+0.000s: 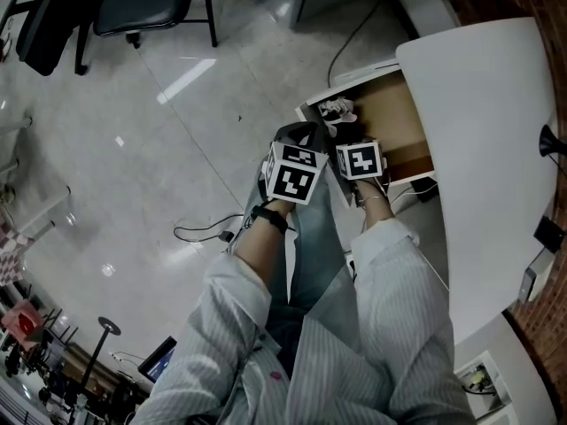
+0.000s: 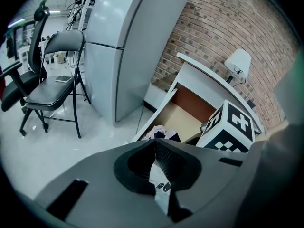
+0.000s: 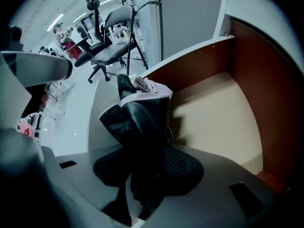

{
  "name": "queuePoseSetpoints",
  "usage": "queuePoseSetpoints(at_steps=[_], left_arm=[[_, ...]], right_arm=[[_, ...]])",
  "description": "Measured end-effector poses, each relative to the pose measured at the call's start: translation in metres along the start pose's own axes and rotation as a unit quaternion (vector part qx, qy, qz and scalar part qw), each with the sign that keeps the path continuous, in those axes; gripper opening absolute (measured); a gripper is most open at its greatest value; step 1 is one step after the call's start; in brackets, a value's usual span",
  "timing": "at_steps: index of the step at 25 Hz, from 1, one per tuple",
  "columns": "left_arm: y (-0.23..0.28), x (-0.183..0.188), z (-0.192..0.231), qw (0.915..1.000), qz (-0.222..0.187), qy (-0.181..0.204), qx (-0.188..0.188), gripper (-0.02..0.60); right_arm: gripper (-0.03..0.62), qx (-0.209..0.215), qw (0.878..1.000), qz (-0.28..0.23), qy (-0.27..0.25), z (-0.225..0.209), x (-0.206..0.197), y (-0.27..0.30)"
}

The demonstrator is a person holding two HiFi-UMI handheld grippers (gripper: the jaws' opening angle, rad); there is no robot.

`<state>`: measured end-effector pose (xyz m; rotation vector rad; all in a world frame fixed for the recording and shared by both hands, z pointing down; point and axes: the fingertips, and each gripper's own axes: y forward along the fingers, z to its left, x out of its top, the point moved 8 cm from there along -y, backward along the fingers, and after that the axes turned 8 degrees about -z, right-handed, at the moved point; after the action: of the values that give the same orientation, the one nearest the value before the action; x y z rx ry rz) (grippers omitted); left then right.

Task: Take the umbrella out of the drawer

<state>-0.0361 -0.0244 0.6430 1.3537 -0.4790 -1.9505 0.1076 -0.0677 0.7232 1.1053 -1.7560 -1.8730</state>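
Plainly, the right tongs (image 3: pixel 145 161) are clenched on the umbrella (image 3: pixel 142 122), a black folded one that stands up between their pads and has a pale, pinkish bit of fabric at its far end. Its near end is lost behind the tongs' own grey body, so how far it reaches past the pads cannot be seen. The umbrella is over the pulled-out drawer (image 3: pixel 223 113), close to the grey wall at the left of the right gripper view. Whether its far end rests on the drawer's tan bottom or hangs clear of it, I cannot tell.

The left tongs (image 2: pixel 154 143) are closed on nothing, their tips meeting. A pale sliver shows lower in the gap between them, too small to name. Beyond them the right gripper's marker cube (image 2: pixel 230 127) covers much of the drawer, and only a crumpled pale-and-dark scrap of the umbrella peeks out beside it.

From the head view both tongs are hidden beneath their cubes. The person's striped sleeves (image 1: pixel 403 308) fill the lower frame, and the white tabletop (image 1: pixel 487 149) covers the drawer's far part. A folding chair (image 2: pixel 52 87) and a grey cabinet (image 2: pixel 123 46) stand behind, the cabinet's top cut off by the frame.
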Motion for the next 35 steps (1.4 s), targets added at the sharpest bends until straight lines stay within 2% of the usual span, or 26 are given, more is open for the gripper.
queuePoseSetpoints(at_steps=[9, 13, 18, 27, 35], left_arm=[[-0.029, 0.034, -0.023, 0.9997, 0.000, 0.020, -0.014, 0.012], [-0.048, 0.059, -0.024, 0.9993, -0.005, 0.031, -0.018, 0.012], [-0.072, 0.104, -0.033, 0.9974, -0.033, 0.055, -0.033, 0.012], [-0.103, 0.179, -0.060, 0.9896, -0.095, 0.097, -0.048, 0.012], [-0.127, 0.230, -0.098, 0.9783, -0.155, 0.115, -0.075, 0.012]], right_arm=[[0.184, -0.006, 0.999, -0.033, 0.015, 0.002, 0.017, -0.070], [0.184, 0.001, 0.997, -0.074, 0.017, 0.007, 0.036, -0.103], [0.184, 0.009, 0.991, -0.130, 0.025, 0.020, 0.052, -0.150], [0.184, 0.021, 0.969, -0.241, 0.048, 0.031, 0.081, -0.236], [0.184, 0.004, 0.946, -0.317, 0.070, 0.018, 0.092, -0.303]])
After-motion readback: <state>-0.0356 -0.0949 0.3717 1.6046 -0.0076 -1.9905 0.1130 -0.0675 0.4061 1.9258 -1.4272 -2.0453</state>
